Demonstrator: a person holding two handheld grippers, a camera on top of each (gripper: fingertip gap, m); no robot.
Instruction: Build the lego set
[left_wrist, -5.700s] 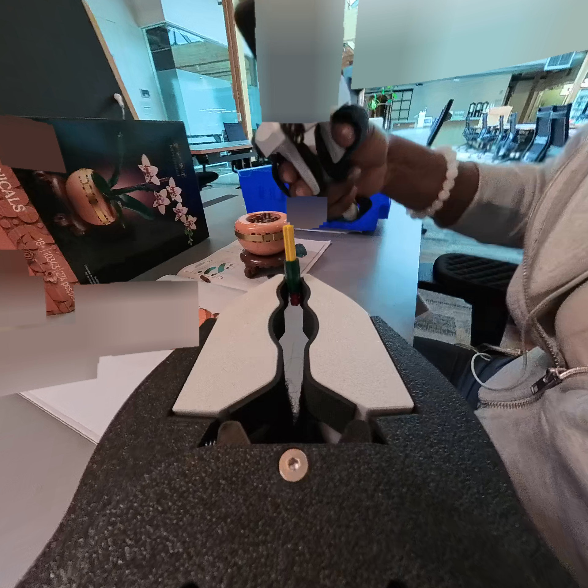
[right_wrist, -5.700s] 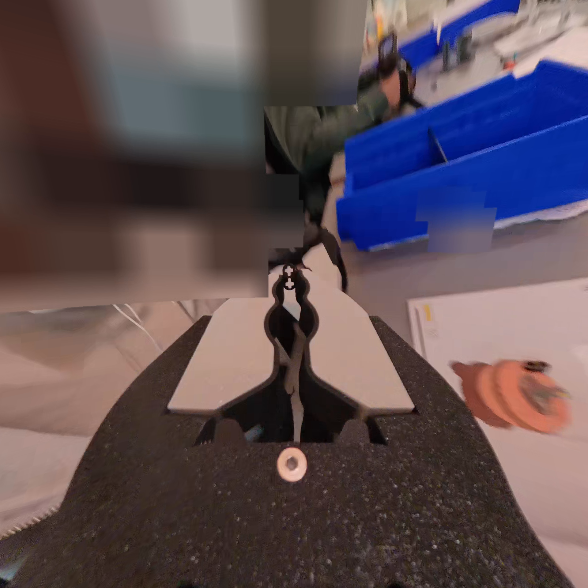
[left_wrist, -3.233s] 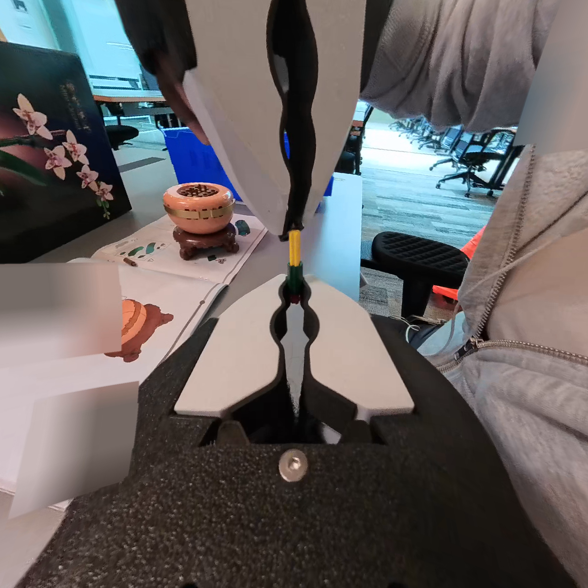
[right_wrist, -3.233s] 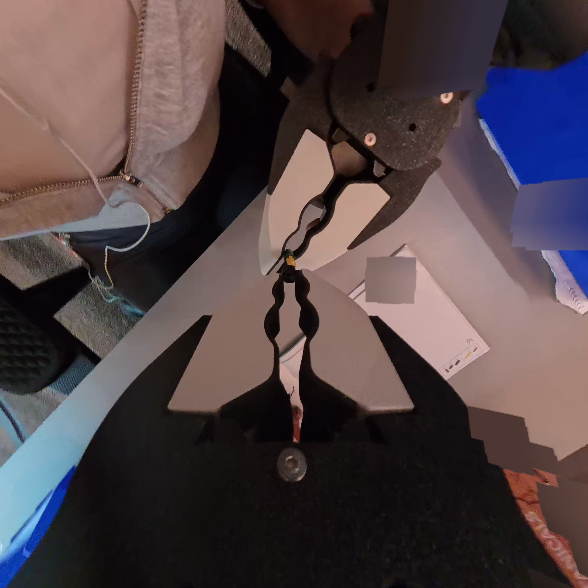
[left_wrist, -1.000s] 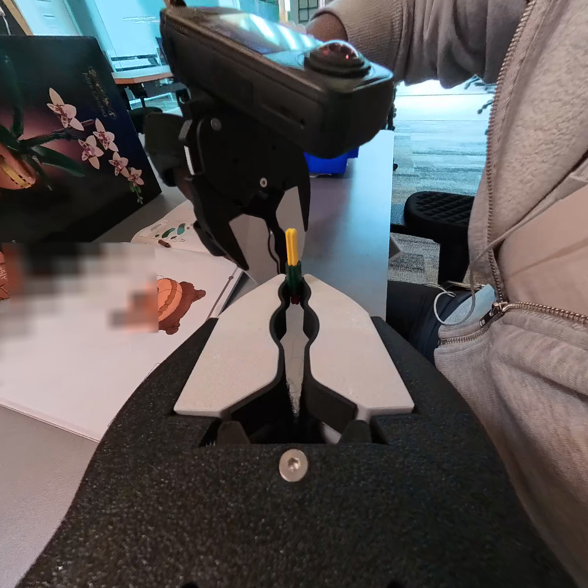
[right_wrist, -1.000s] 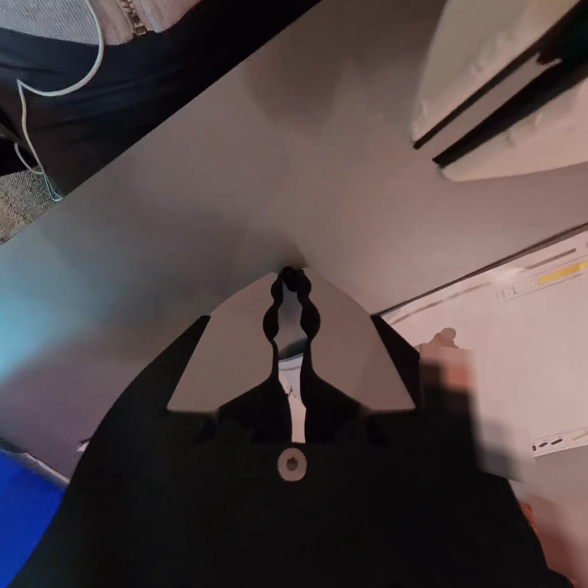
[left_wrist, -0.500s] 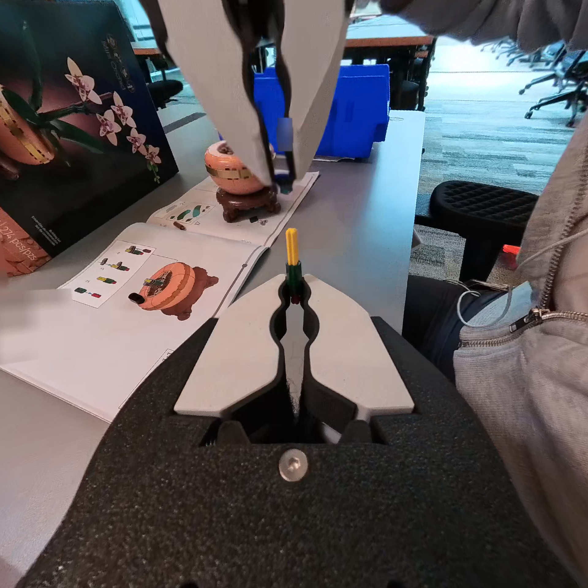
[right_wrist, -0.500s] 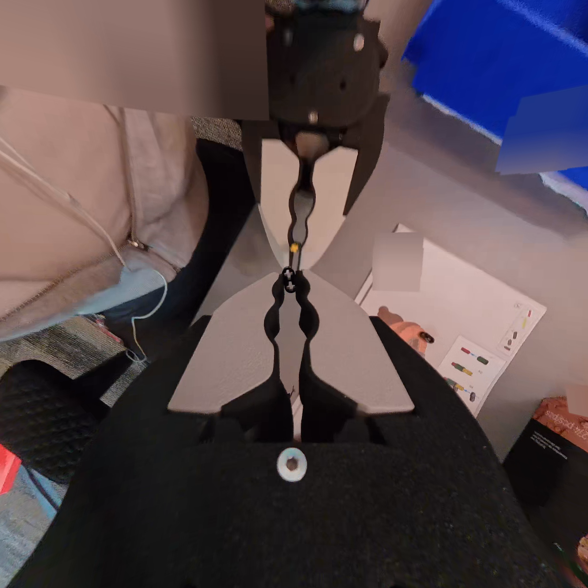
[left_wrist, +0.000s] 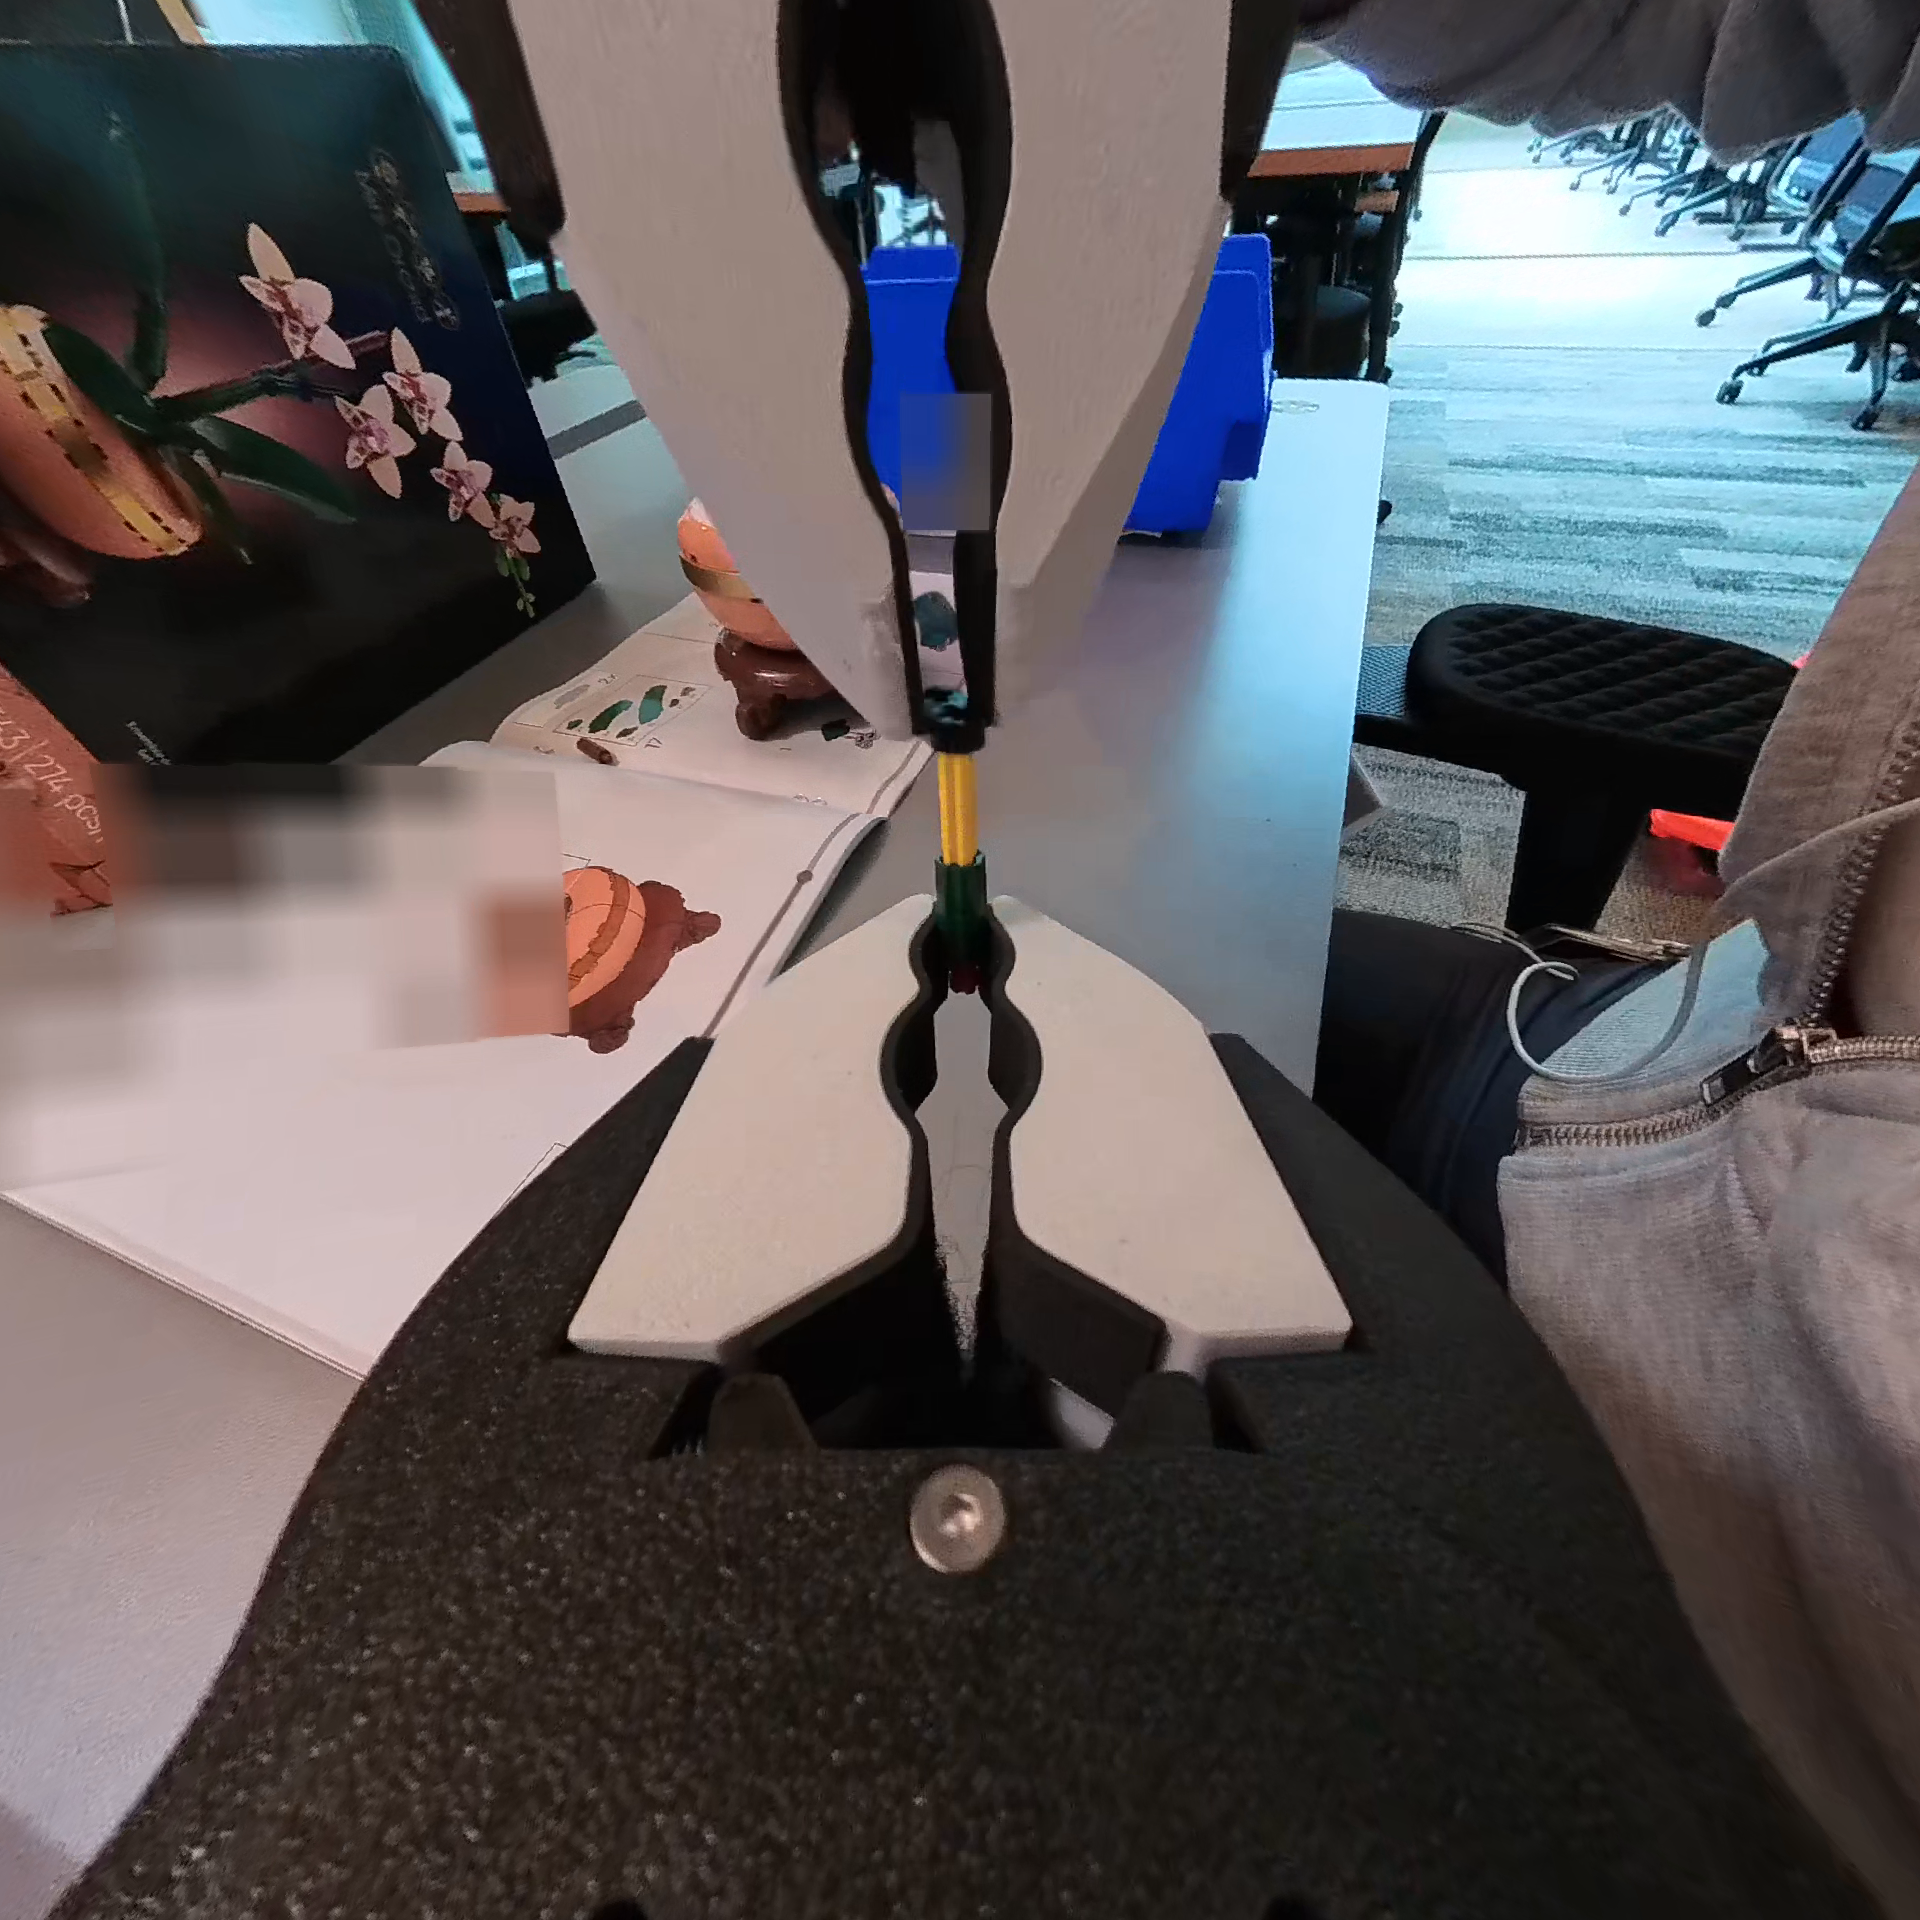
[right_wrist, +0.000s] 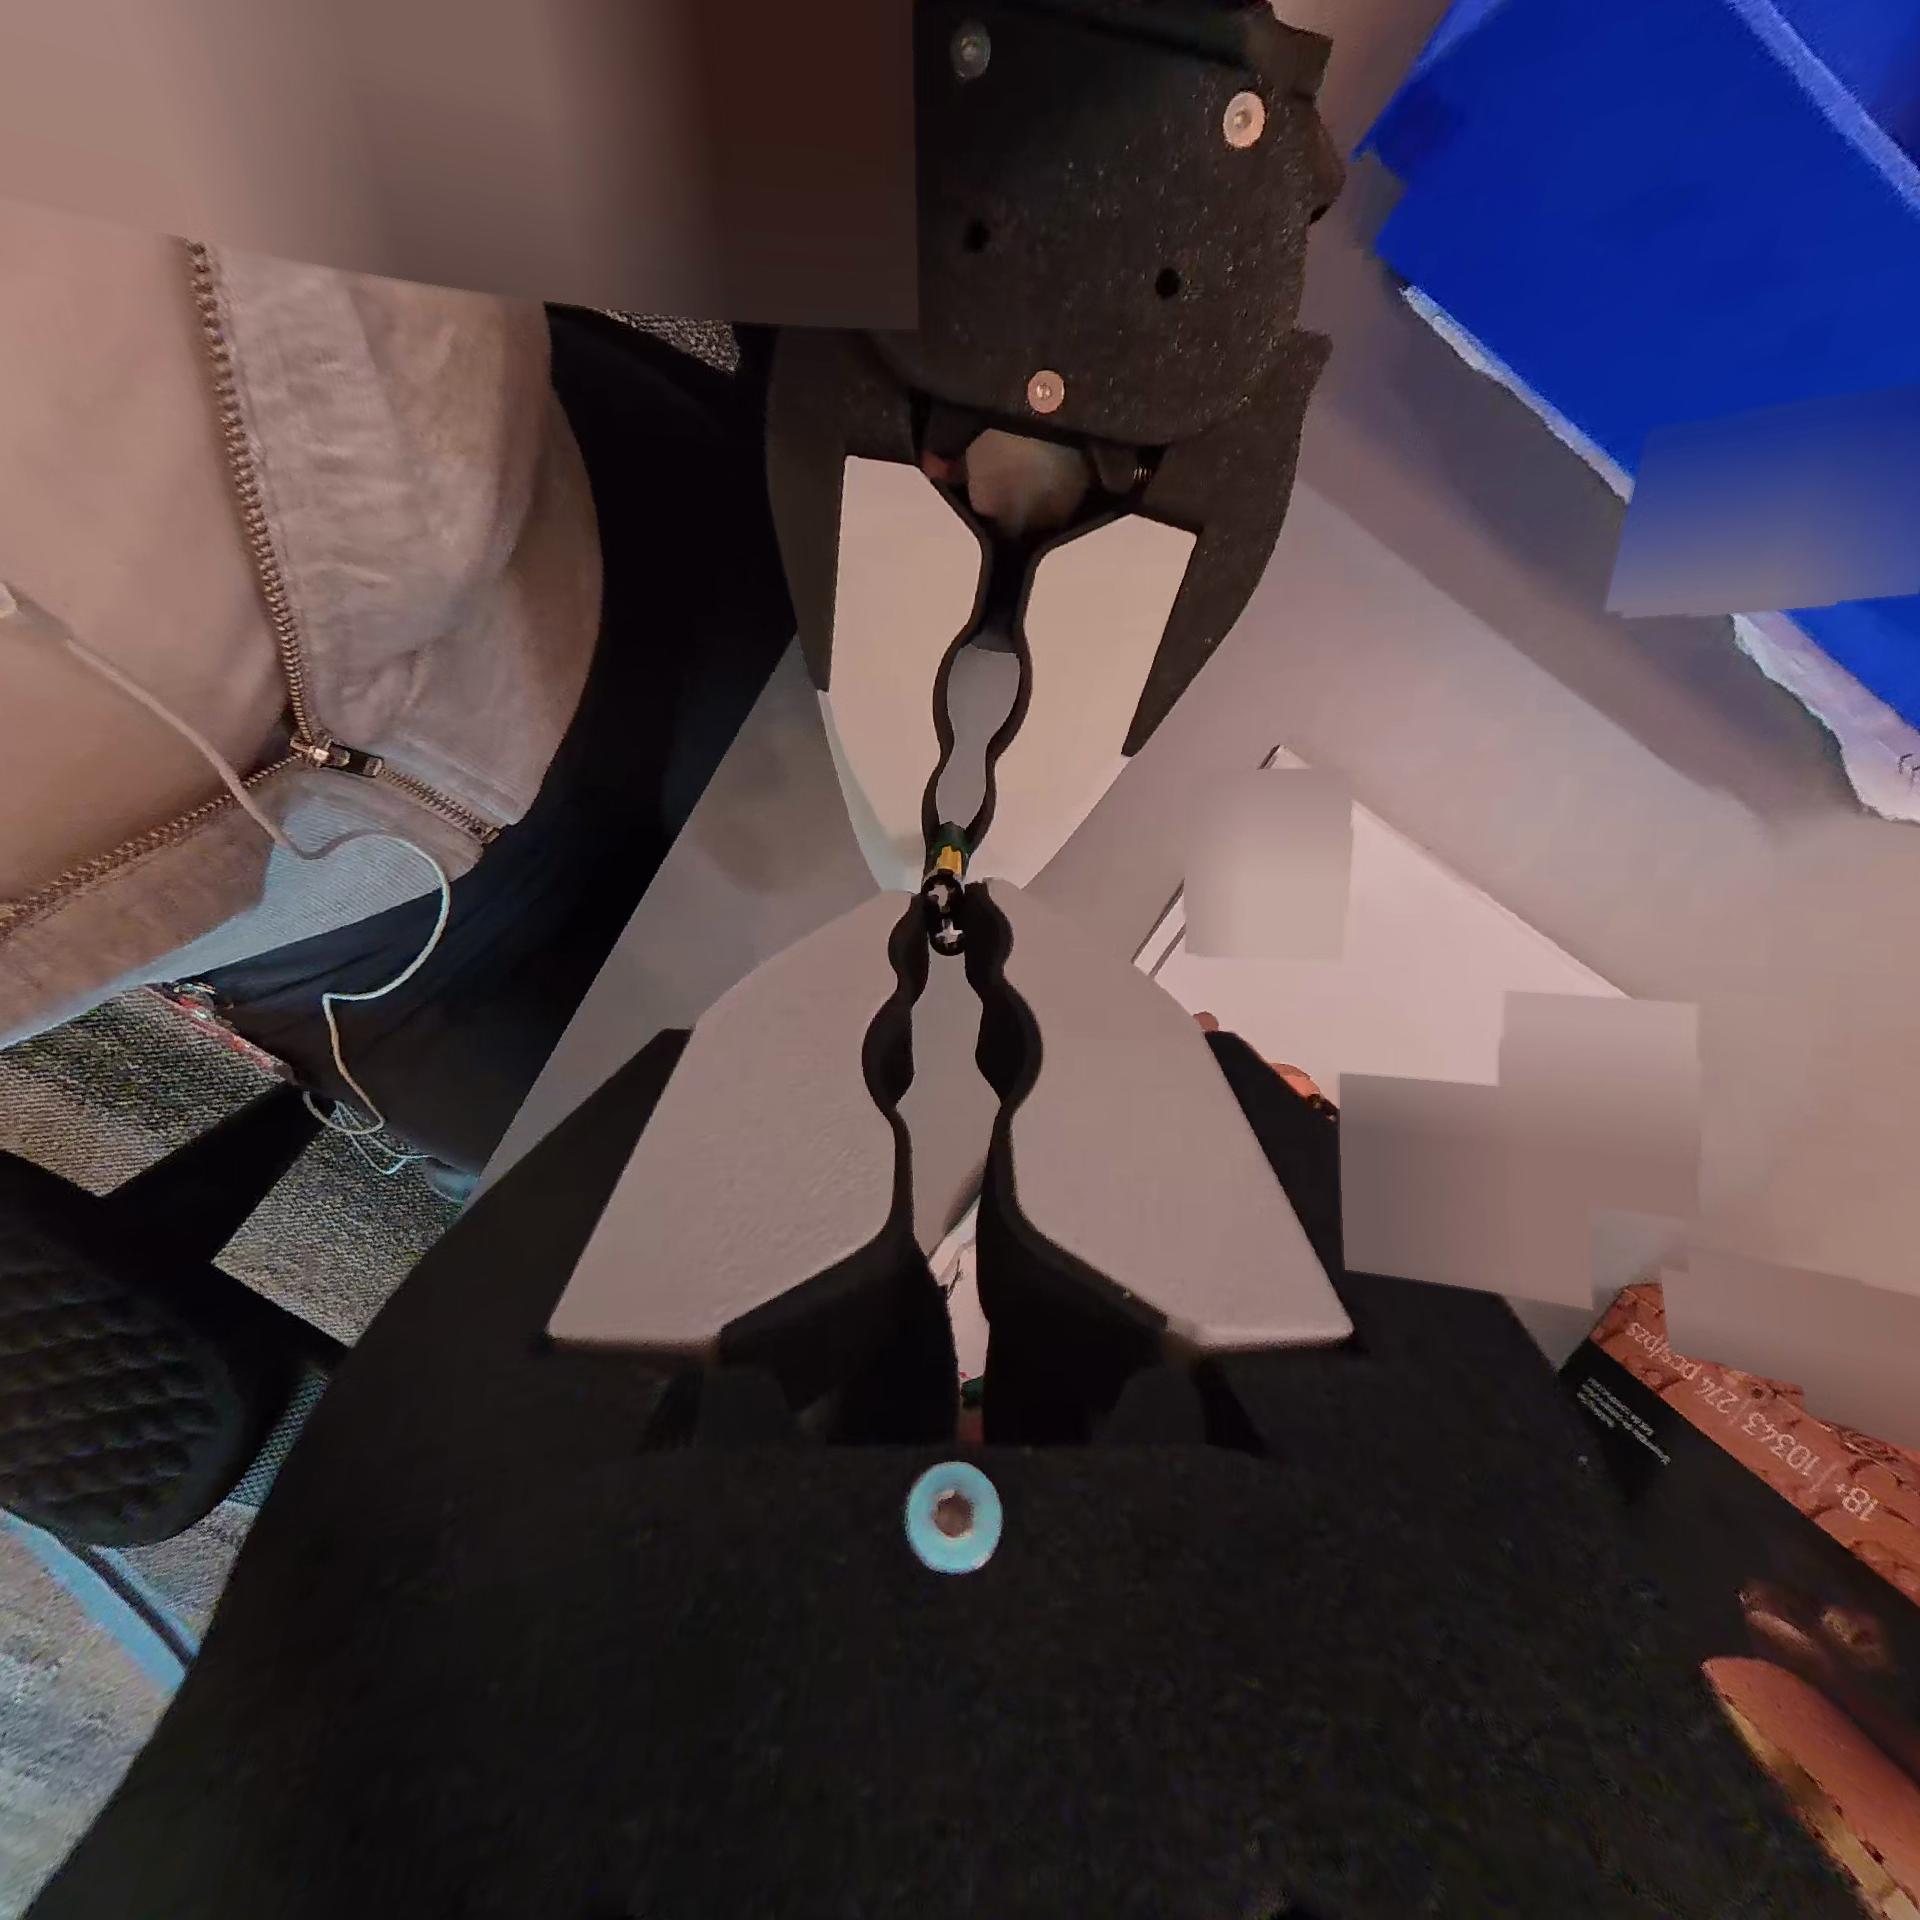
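My left gripper (left_wrist: 961, 935) is shut on a green sleeve (left_wrist: 958, 894) with a yellow axle (left_wrist: 958, 805) standing out of it. My right gripper (left_wrist: 951, 712) comes down from above, tip to tip with the left, shut on a small black connector (left_wrist: 954, 719) that touches the axle's top end. In the right wrist view my right gripper (right_wrist: 948, 920) holds the black connector (right_wrist: 945, 923), which has cross-shaped holes. Right beyond it are the green and yellow piece (right_wrist: 948, 854) and the left gripper (right_wrist: 956, 831).
A pink pot on a brown stand (left_wrist: 732, 592) sits on the open instruction booklet (left_wrist: 665, 717) on the grey table (left_wrist: 1226, 727). The set's dark box (left_wrist: 260, 416) stands at the left, blue bins (left_wrist: 1195, 395) behind. A black chair (left_wrist: 1579, 686) and a person's grey hoodie (left_wrist: 1714, 1351) are at the right. Across from one pair of fingers to the other is roughly 5 cm.
My right gripper swung round to face the left one and closed in. The black connector now meets the yellow axle's tip, where half a second ago there was a gap.
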